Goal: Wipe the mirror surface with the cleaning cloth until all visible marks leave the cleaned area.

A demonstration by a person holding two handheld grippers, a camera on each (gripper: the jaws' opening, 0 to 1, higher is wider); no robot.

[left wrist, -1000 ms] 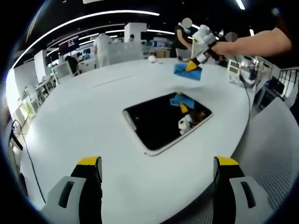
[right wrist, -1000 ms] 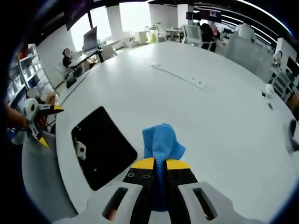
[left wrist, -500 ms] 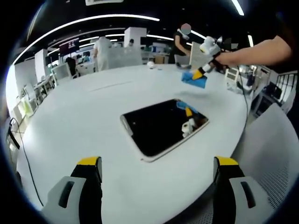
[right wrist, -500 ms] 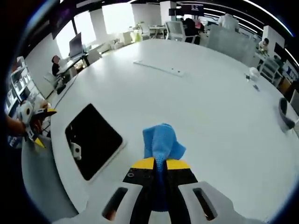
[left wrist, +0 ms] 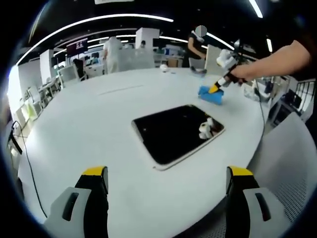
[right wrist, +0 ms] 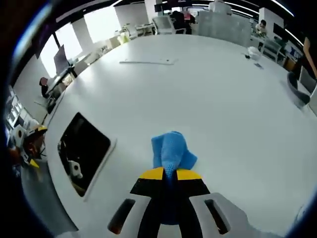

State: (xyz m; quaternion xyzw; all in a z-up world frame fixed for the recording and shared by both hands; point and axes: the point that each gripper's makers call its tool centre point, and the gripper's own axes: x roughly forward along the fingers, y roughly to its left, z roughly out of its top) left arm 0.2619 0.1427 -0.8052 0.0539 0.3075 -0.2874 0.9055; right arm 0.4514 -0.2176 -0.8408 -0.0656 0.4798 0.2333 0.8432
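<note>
White and round, the worktop (left wrist: 89, 124) carried the dark mirror (left wrist: 176, 131), which lay flat near the rim closest to the left tool, its glossy face showing a small pale reflection by its right-hand corner. In the right gripper view the same mirror (right wrist: 81, 151) sat toward the left rim of the worktop (right wrist: 213, 94), well apart from the cloth. A thin pale strip (right wrist: 146, 62) lay flat on the worktop toward its far side. The left tool (left wrist: 168, 184) hovered above the near rim with its two yellow-tipped jaws spread wide and nothing between them. The right tool (right wrist: 170, 174) had its jaws pressed together on the blue cleaning cloth (right wrist: 171, 151), which bunched out ahead of the yellow tips. From the left gripper view, that right tool (left wrist: 218, 88) was held by a person's hand (left wrist: 242, 74) and the cleaning cloth (left wrist: 210, 95) rested on or just above the worktop beyond the mirror's far right corner, beside it but not on the glass; whether it touched the surface could not be told.
</note>
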